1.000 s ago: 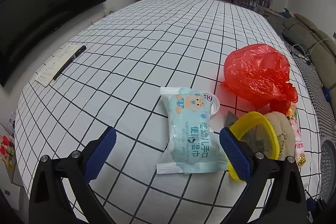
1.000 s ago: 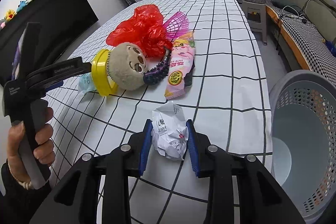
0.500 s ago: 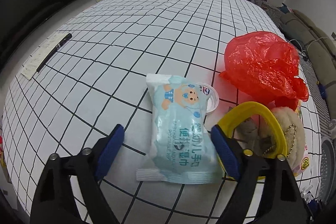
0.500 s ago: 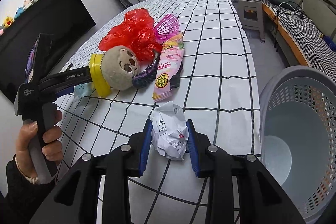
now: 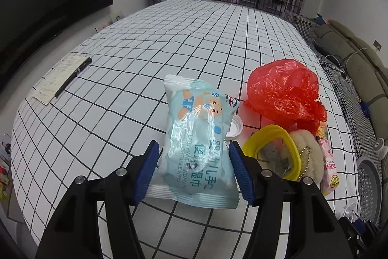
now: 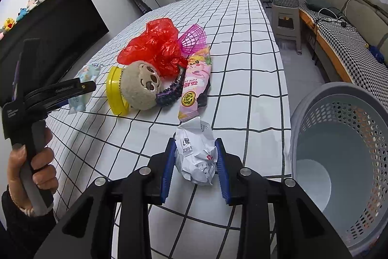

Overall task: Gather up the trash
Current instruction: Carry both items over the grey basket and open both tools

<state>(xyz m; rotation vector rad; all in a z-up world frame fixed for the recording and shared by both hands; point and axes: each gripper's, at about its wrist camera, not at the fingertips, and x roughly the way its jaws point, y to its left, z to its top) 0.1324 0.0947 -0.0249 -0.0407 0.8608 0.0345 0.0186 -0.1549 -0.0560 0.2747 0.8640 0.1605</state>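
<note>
A pale blue baby wipes pack (image 5: 196, 137) stands between the blue pads of my left gripper (image 5: 194, 162). The jaws are closing and both pads touch its sides; its far end tilts up off the checked tablecloth (image 5: 135, 60). In the right wrist view the same left gripper (image 6: 87, 89) shows at the left, carried by a person's hand (image 6: 36, 166). My right gripper (image 6: 195, 162) is shut on a crumpled white paper ball (image 6: 196, 152), close to the table's near edge and beside the grey trash basket (image 6: 315, 98).
A red plastic bag (image 5: 283, 91), a yellow ring lid (image 5: 274, 149), a plush sloth (image 6: 143, 86), a pink snack wrapper (image 6: 194, 86), a purple clip (image 6: 169, 94) and pink mesh (image 6: 192, 39) lie clustered mid-table. A pen on a paper slip (image 5: 72, 77) lies far left.
The left jaws have come in from wide open onto the wipes pack, and the pack's far end has tipped up. The right gripper still clamps the paper ball in the same spot.
</note>
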